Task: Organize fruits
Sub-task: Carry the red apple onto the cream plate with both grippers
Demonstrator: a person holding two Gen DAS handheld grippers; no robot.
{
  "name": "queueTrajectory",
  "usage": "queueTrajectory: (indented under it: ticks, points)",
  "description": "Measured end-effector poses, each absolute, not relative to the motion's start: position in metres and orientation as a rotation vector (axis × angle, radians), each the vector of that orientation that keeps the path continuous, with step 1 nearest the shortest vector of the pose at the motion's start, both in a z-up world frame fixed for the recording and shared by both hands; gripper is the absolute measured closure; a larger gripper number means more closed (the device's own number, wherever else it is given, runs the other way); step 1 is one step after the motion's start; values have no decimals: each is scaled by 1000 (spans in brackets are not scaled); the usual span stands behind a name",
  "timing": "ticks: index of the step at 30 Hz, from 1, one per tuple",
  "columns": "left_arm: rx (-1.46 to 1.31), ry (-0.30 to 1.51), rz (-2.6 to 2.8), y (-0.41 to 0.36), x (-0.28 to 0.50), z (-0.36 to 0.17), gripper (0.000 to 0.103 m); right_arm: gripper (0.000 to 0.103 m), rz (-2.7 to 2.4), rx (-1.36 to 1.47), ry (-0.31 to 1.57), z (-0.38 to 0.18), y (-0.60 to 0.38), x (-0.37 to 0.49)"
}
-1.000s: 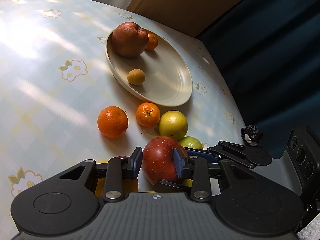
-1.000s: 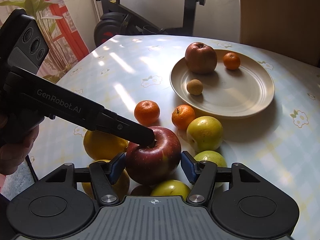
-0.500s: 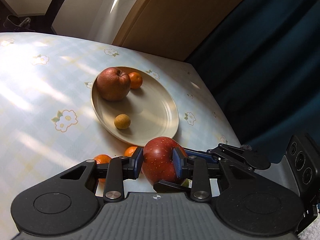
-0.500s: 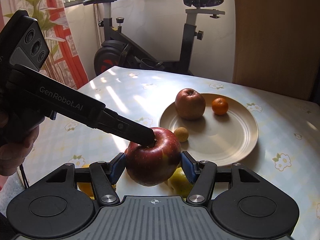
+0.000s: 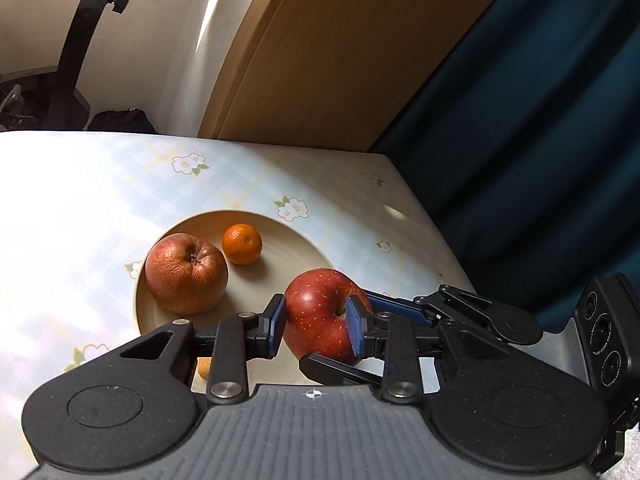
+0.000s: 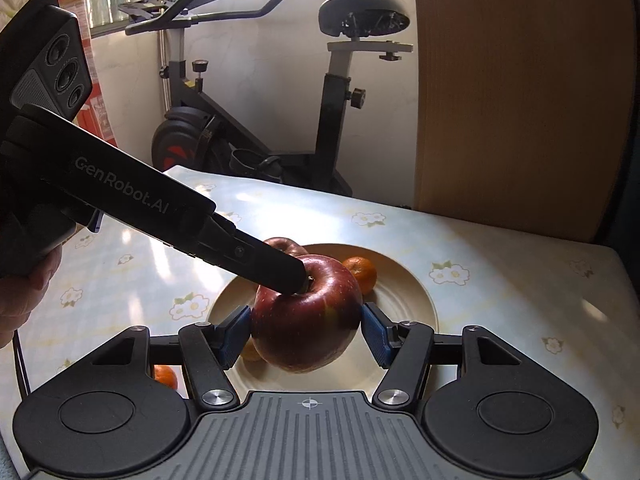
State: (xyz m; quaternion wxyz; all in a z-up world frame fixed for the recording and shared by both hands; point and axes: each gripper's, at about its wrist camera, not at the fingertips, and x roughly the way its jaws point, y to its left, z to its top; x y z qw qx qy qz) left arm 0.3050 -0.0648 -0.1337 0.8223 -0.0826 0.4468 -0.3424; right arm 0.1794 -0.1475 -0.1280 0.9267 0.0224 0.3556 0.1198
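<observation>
1. Left wrist view: the left gripper [image 5: 316, 326] is clamped top-to-bottom on the red apple [image 5: 320, 316], one blue pad in the stem hollow, and the apple now hangs over the near part of the plate [image 5: 296, 248].
2. Right wrist view: the right gripper [image 6: 306, 330] pinches the same apple across its sides, both pads pressing on the skin.
3. A second ago the apple sat among the loose fruit on the table [image 5: 80, 208]; both hands have since carried it up and forward to the plate.
4. The plate already holds a wrinkled apple [image 5: 186, 274] and a tangerine [image 5: 242, 244], with room beside them, so lowering and release look like the next step.
5. Both grips are unchanged in width since that earlier frame.
</observation>
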Motion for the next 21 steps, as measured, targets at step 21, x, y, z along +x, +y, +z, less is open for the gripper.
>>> queueTrajectory:
  ticks: [21]
  points:
    - [-112, 1009, -644, -104, 379, -163, 69, 47, 261, 82, 738, -174, -175, 225]
